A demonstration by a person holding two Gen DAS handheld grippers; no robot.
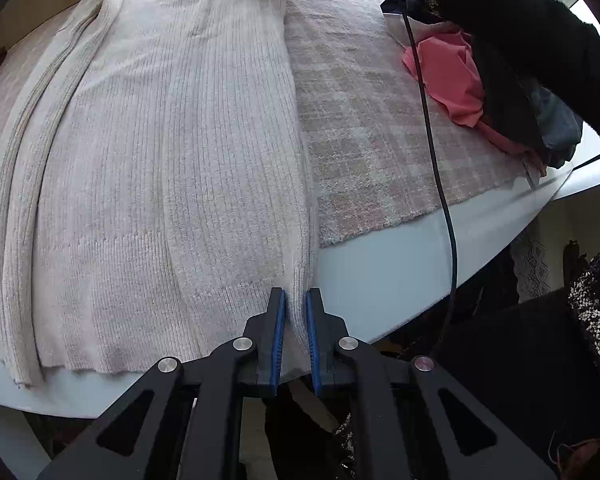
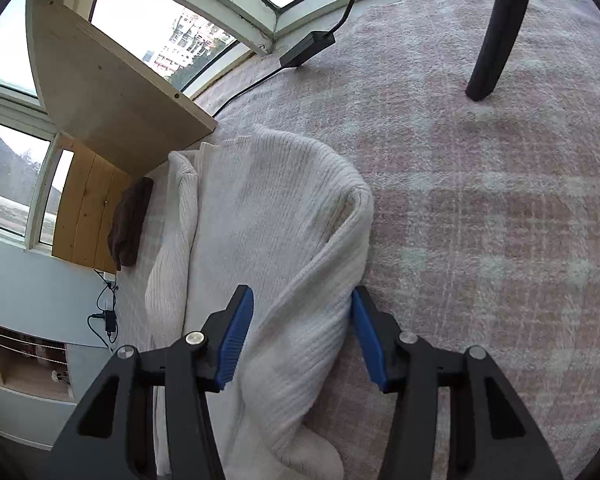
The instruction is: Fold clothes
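Note:
A cream ribbed sweater [image 1: 140, 160] lies flat and lengthwise on a pink plaid blanket [image 1: 360, 120], one sleeve folded along its body. At the near hem corner on the sweater's right edge, my left gripper [image 1: 295, 296] is shut on a narrow strip of the knit. In the right wrist view the sweater [image 2: 268, 208] shows its shoulder end with the folded sleeve. My right gripper [image 2: 300, 300] straddles that sleeve fold, blue pads wide apart and the knit between them. The right pad just touches the fabric edge.
A pile of pink and dark clothes [image 1: 448, 76] sits on the blanket's right. A black cable [image 1: 432, 140] hangs across it, beside a person's black sleeve [image 1: 520, 20]. The white table edge [image 1: 380, 272] is near. A power adapter [image 2: 308, 48], wooden board [image 2: 112, 92], brown cloth [image 2: 130, 224] lie beyond.

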